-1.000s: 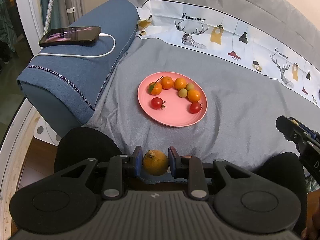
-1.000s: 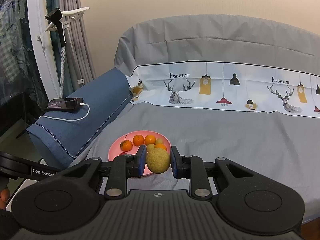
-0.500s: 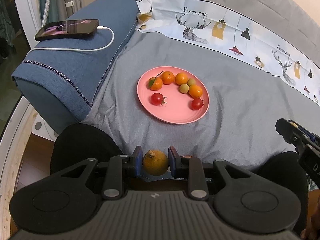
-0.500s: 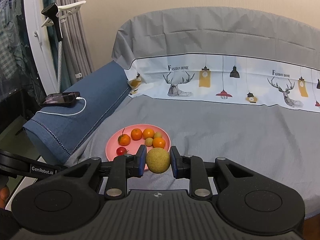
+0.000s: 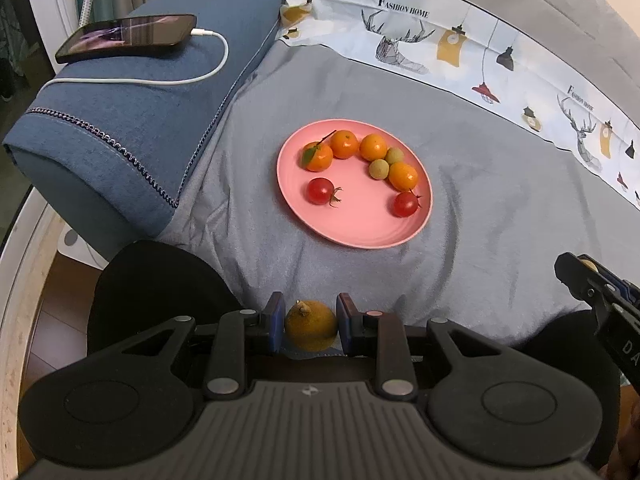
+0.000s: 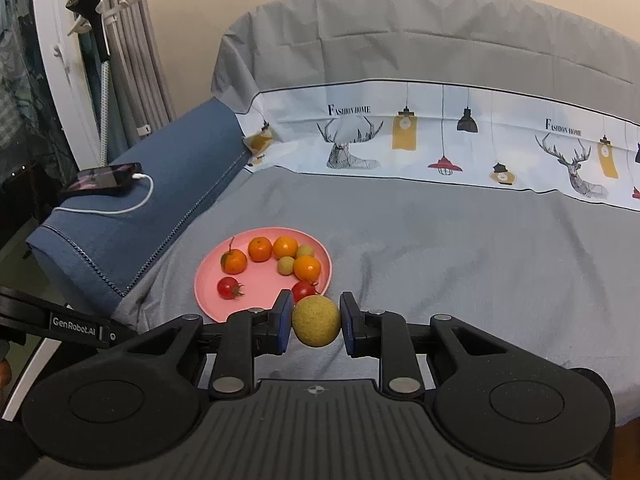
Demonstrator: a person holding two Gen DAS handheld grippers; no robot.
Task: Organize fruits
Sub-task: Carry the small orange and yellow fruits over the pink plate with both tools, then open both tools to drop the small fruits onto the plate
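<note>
A pink plate (image 5: 360,232) (image 6: 208,280) lies on the grey sheet and holds several small fruits: orange tangerines (image 5: 344,145), two red tomatoes (image 5: 321,191) and two pale green ones (image 5: 378,169). My left gripper (image 5: 310,326) is shut on a dull yellow-orange fruit with a stem nub (image 5: 311,330), held near the bed's front edge, short of the plate. My right gripper (image 6: 316,318) is shut on a round tan-yellow fruit (image 6: 316,321), just in front of the plate's near right rim. The right gripper's tip (image 5: 592,286) also shows at the right edge of the left wrist view.
A blue bolster (image 5: 140,120) (image 6: 132,208) lies left of the plate with a phone (image 5: 128,36) and its white charging cable (image 5: 160,80) on top. A printed white band (image 6: 440,140) runs along the sheet at the back. Dark-clothed knees (image 5: 160,288) sit below the bed edge.
Both grippers have moved forward and down toward the plate, which now looks larger and nearer in both views. Each still grips its fruit.
</note>
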